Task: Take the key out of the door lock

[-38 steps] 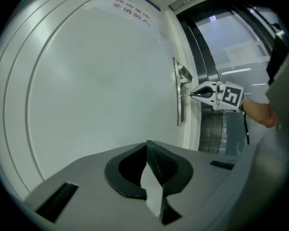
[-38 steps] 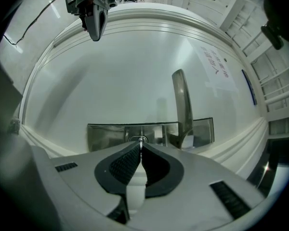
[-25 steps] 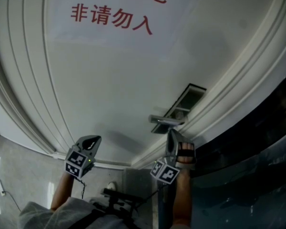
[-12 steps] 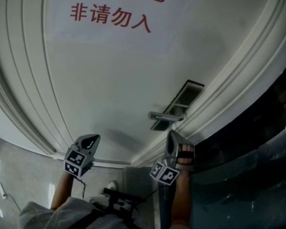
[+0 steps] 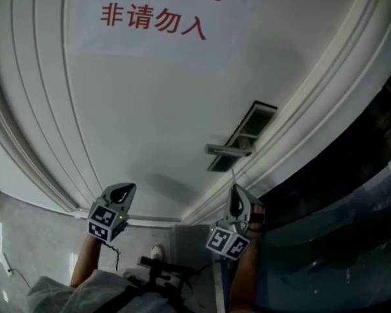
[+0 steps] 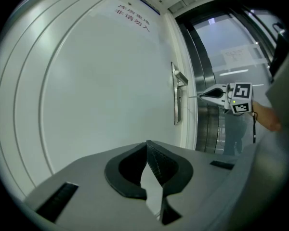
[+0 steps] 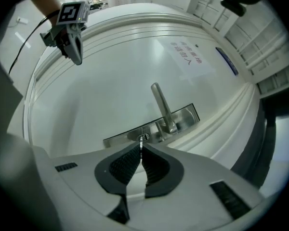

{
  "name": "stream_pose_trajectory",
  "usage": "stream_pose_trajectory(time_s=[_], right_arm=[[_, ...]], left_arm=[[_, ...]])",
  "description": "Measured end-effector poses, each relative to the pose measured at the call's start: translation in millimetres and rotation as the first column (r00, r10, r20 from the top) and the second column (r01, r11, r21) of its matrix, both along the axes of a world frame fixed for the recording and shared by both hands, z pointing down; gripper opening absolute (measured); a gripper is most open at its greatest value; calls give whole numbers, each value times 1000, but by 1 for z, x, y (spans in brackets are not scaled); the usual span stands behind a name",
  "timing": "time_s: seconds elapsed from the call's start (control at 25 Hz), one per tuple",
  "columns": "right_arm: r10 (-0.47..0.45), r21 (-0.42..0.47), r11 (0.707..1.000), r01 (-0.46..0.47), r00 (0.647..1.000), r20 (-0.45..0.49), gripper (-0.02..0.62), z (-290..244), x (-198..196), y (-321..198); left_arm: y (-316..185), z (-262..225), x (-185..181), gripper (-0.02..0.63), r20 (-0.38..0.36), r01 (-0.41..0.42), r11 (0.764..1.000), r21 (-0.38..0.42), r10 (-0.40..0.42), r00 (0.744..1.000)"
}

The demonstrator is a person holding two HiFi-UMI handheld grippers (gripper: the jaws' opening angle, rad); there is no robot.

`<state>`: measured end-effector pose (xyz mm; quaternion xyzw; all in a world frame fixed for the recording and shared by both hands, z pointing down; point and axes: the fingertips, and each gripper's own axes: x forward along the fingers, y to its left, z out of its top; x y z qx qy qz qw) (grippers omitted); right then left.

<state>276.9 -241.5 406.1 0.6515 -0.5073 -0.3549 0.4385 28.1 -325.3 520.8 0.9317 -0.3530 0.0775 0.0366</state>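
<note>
Step in hand: the pull-out itself, and it looks abt done. My right gripper (image 5: 235, 193) has its jaws pinched narrow on the key (image 7: 140, 142), which shows as a thin metal sliver standing edge-on btw the pads at the very tip. Straight ahead of it in the right gripper view sits the keyhole (image 7: 143, 137), low on the steel plate of the door lock (image 7: 183, 115), just below the lever handle (image 7: 160, 102). From the left gripper view the blade sticks out of the right gripper toward the plate and seems to stop just short of it, so I judge the key is clear of the cylinder or nearly so; I can't be sure from these angles.

My left gripper (image 6: 147, 142) hangs well apart to the side, facing the white door (image 5: 150, 109), pads meeting at the tips w/ nothing btw them. No role for it right now.

Next move, as I see it: back the right gripper straight along the key's axis, no twist, no sag, keep the pinch firm. The hold is only at the pad tips, so the key could pivot or slip if I yank or drag the blade on the plate.
</note>
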Motion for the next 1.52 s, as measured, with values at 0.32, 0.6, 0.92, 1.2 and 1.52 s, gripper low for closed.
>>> stream_pose_trajectory(time_s=[0.32, 0.6, 0.92, 1.2, 1.52], right_arm=[[-13, 62, 998, -7, 947, 321, 21, 1, -7, 35], [-57, 90, 996, 7, 818, 572, 21, 22, -21, 63], [-54, 115, 992, -46, 671, 739, 21, 31, -32, 91], [-98, 149, 988, -48, 552, 828, 21, 36, -38, 111], [-101, 160, 984, -85, 473, 875, 21, 51, -36, 137]], left_arm=[[13, 3, -11, 5, 6, -2, 1000, 7, 2, 1000], [30, 3, -17, 5, -2, -19, 1000, 2, 19, 1000], [47, 1, -27, 5, 2, -14, 1000, 18, 13, 1000], [63, 0, -34, 5, 1, -16, 999, 31, 16, 1000], [76, -10, -35, 5, 3, -23, 997, 68, 23, 1000]])
